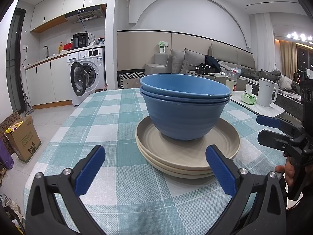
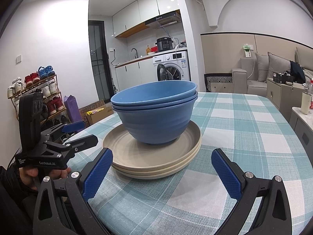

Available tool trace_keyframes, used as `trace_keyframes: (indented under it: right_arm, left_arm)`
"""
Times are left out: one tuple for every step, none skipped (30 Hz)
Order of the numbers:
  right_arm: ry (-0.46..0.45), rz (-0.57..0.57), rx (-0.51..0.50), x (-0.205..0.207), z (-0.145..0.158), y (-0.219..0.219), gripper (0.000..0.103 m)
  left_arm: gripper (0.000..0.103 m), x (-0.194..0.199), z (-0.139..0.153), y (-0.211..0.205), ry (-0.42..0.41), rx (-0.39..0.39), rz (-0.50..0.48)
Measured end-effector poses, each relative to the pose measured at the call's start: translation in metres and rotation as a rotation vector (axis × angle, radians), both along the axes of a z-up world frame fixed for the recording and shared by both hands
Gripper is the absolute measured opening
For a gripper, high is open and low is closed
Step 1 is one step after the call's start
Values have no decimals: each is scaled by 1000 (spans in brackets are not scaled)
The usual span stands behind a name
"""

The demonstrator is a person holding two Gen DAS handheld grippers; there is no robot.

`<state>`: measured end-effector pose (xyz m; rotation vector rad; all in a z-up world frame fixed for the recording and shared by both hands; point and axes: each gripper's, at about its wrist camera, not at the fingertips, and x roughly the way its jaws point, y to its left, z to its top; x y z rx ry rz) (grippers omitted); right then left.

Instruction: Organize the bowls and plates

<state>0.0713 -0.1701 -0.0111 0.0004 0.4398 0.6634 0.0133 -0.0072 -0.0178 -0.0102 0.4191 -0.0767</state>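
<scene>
Three blue bowls (image 1: 184,105) are nested into one stack, and that stack is seated in the middle of a stack of beige plates (image 1: 187,152), three rims being countable there. The whole pile is set on a table covered with a teal-and-white checked tablecloth (image 1: 109,117), roughly mid-table and toward the near edge. In the right wrist view the same bowls (image 2: 156,109) and plates (image 2: 152,156) are seen, the bowls sitting slightly off-centre toward the far rim of the top plate.

The left gripper (image 1: 155,168) is held low over the cloth just in front of the plates, jaws spread wide, nothing between them; its right blue pad (image 1: 220,171) is overlapping the plate rim in view, contact cannot be told. The right gripper (image 2: 162,173) is likewise spread wide and empty, its pads flanking the near edge of the plate stack, not touching as far as can be seen. Each gripper is also caught from the side in the other's camera, jaws parted.

In the background a washing machine (image 1: 87,74), a white kettle (image 1: 267,93), a cardboard box (image 1: 21,137), a grey sofa (image 2: 260,72) and a shoe rack (image 2: 37,92) are noted
</scene>
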Motion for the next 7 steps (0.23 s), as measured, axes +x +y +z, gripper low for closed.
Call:
trace_keyframes:
  right_arm:
    - [1, 0, -1, 0, 0, 0, 102]
    - [1, 1, 0, 0, 0, 0, 102]
    - [1, 1, 1, 0, 0, 0, 102]
    - [3, 3, 4, 0, 0, 0, 102]
    - [5, 4, 8, 0, -1, 0, 102]
    - [5, 2, 8, 0, -1, 0, 102]
    - [6, 2, 7, 1, -1, -1, 102]
  left_arm:
    - [103, 0, 0, 0, -1, 1, -2]
    - [103, -1, 0, 0, -2, 2, -5]
    - [103, -1, 0, 0, -3, 3, -7]
    - [103, -1, 0, 0, -3, 5, -8]
    - [103, -1, 0, 0, -4, 6, -8]
    - [103, -1, 0, -1, -4, 7, -9]
    - [103, -1, 0, 0, -4, 6, -9]
